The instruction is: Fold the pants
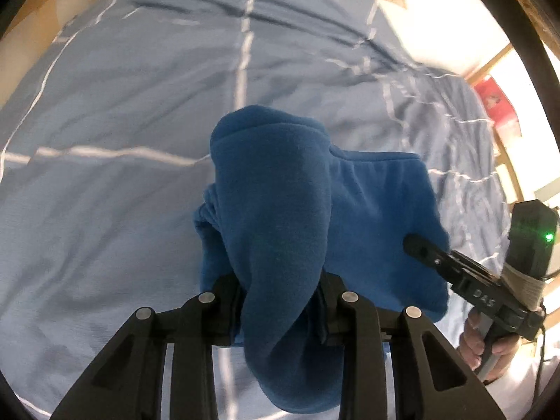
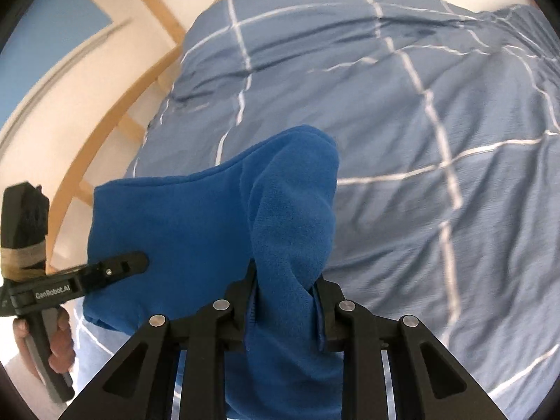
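Above bed [image 1: 105, 140] | pants [image 1: 280, 210] lifted | left gripper [image 1: 280, 297], right gripper [image 2: 285, 297] each clamping cloth | step: carrying fold | next: lower evenly, align edges

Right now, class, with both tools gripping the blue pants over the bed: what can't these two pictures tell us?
- Pants: legs and waistband indistinguishable; bunched cloth hides them, both views.
- Left tool: fingertips buried in fabric, left wrist view.
- Right tool: likewise, right wrist view.
- Bedspread: blurred; edges cut off.
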Tool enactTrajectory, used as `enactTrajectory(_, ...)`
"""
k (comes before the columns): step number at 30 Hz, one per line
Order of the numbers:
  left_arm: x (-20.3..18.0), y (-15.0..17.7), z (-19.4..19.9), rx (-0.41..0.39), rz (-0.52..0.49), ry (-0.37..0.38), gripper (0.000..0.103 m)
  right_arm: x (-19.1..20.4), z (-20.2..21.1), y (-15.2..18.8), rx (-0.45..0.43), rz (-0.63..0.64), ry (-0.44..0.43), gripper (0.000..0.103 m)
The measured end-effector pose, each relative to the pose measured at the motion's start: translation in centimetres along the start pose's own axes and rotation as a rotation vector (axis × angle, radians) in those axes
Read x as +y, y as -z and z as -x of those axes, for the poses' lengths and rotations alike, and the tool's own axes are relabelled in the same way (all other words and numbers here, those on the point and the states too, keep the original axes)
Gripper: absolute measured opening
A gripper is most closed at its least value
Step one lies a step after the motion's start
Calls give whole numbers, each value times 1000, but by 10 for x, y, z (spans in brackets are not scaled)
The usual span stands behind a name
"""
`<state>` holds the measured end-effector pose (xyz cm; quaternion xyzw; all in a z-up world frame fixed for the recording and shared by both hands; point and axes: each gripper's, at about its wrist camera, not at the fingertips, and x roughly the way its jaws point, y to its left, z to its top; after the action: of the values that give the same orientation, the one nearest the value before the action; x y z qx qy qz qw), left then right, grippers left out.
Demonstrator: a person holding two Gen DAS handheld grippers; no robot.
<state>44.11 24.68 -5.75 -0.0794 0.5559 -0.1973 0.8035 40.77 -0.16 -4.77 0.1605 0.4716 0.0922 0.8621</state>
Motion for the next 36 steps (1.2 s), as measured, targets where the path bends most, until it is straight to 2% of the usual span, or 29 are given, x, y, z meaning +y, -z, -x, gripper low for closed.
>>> enactTrajectory(3, 16, 9, -22, 33, 18, -13, 34, 2, -26, 10, 41, -20, -16, 27)
enactTrajectory(5, 22, 17, -30, 54, -9, -37, 37, 0, -40, 18, 77, -19, -6, 28)
enactTrajectory(7, 20, 25, -27, 48, -62, -78, 45, -3, -50, 23, 115, -7, 27, 33)
enactTrajectory(8, 18, 26, -23, 40, -80, -106, 48, -4, -51, 26, 119, 4, 45, 40)
enactTrajectory(9, 16, 28, -18, 30, -102, -151, 55, -4, -48, 29, 110, 27, 84, 49)
enactTrajectory(11, 11, 31, -5, 6, -170, -259, 65, -2, -39, 31, 82, 66, 160, 53)
enactTrajectory(14, 7, 37, 9, 8, -216, -376, 66, 5, -29, 31, 65, 130, 248, 53)
enactTrajectory(17, 13, 44, 19, -1, -200, -438, 66, 15, -18, 34, 45, 206, 386, 53)
enactTrajectory(20, 2, 54, 26, -41, -232, -537, 65, 15, -7, 34, 43, 230, 450, 53)
enactTrajectory(22, -10, 61, 40, -98, -214, -595, 64, 15, 7, 36, 14, 233, 451, 53)
enactTrajectory(25, -29, 73, 65, -176, -165, -577, 65, 14, 30, 38, -31, 247, 455, 53)
enactTrajectory(27, -52, 85, 81, -225, -146, -600, 65, 12, 49, 41, -65, 241, 436, 66)
enactTrajectory(31, -101, 115, 111, -306, -93, -593, 81, 1, 91, 52, -119, 232, 378, 76)
enactTrajectory(34, -144, 140, 122, -335, -79, -626, 89, -10, 127, 59, -157, 245, 349, 77)
enactTrajectory(36, -171, 156, 125, -352, -87, -640, 89, -21, 151, 64, -179, 244, 341, 83)
